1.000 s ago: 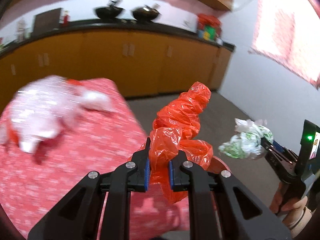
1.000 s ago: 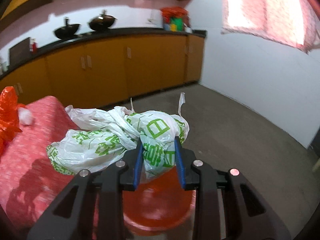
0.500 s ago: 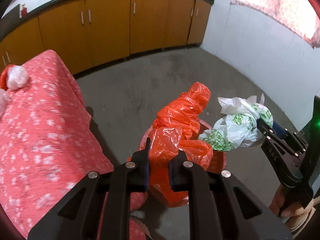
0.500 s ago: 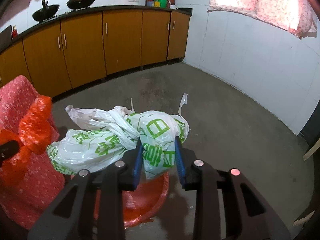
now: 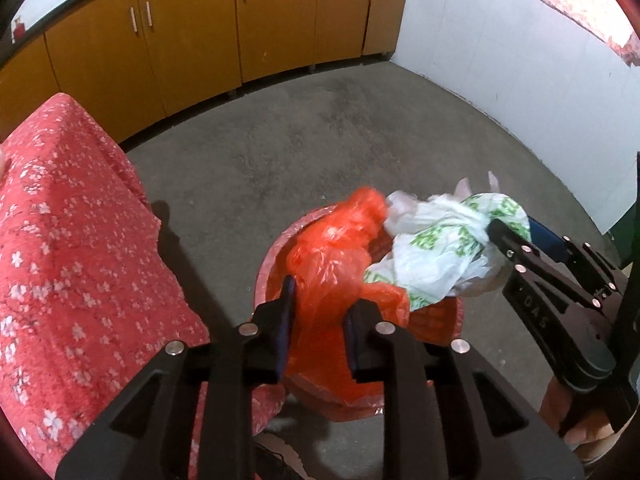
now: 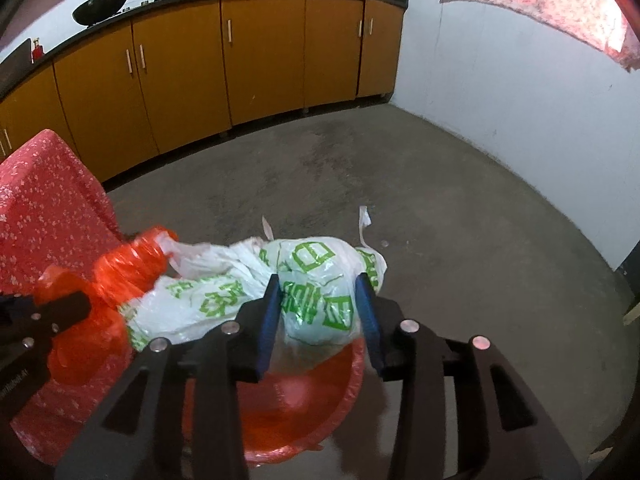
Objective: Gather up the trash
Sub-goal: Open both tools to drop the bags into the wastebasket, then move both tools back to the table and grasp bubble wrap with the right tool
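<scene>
Left hand-held gripper [image 5: 318,312] has just been opening, its jaws now loose around the crumpled orange plastic bag [image 5: 336,256]. Right hand-held gripper [image 6: 318,312] has likewise just been widening, the white plastic bag with green print [image 6: 312,280] between its released jaws. Both bags hang over the round red plastic bin [image 6: 320,392] on the grey concrete floor [image 6: 400,180], beside the red flowered cloth [image 5: 60,240].

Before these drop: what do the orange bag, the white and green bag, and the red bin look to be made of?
Orange bag: thin glossy plastic film, crinkled, light passing through. White bag with green print: likewise thin plastic film, wrinkled, with loose tie-ends. Red bin: apparently rigid plastic with a smooth rim, seemingly lined with thin red film; the lining is hard to confirm.
</scene>
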The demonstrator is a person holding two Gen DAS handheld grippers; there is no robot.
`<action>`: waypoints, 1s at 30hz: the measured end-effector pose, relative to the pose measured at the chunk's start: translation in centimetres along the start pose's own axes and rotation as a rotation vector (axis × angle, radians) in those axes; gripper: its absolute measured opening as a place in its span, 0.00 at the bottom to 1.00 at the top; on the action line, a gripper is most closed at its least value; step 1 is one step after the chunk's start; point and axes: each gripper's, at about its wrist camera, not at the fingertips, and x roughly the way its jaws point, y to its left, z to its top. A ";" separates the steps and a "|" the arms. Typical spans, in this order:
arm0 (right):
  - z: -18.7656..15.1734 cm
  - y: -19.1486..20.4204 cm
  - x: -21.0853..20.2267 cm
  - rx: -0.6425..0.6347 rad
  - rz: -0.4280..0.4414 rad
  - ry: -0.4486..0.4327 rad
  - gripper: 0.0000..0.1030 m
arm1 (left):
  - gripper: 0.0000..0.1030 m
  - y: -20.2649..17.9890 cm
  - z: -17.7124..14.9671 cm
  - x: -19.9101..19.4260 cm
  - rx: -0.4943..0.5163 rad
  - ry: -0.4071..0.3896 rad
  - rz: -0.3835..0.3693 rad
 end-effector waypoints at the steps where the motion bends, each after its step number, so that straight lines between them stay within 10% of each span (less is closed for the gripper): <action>1: 0.0 0.0 0.1 0.004 0.009 0.002 0.38 | 0.25 0.0 -0.1 0.1 -0.001 0.003 -0.001; 17: 1.8 2.2 -5.7 -0.027 0.087 -0.103 0.48 | 0.39 4.6 -0.1 -8.0 -0.085 -0.168 0.002; 30: 5.4 18.0 -15.0 -0.205 0.383 -0.234 0.52 | 0.51 19.5 -6.4 -20.7 -0.290 -0.375 0.290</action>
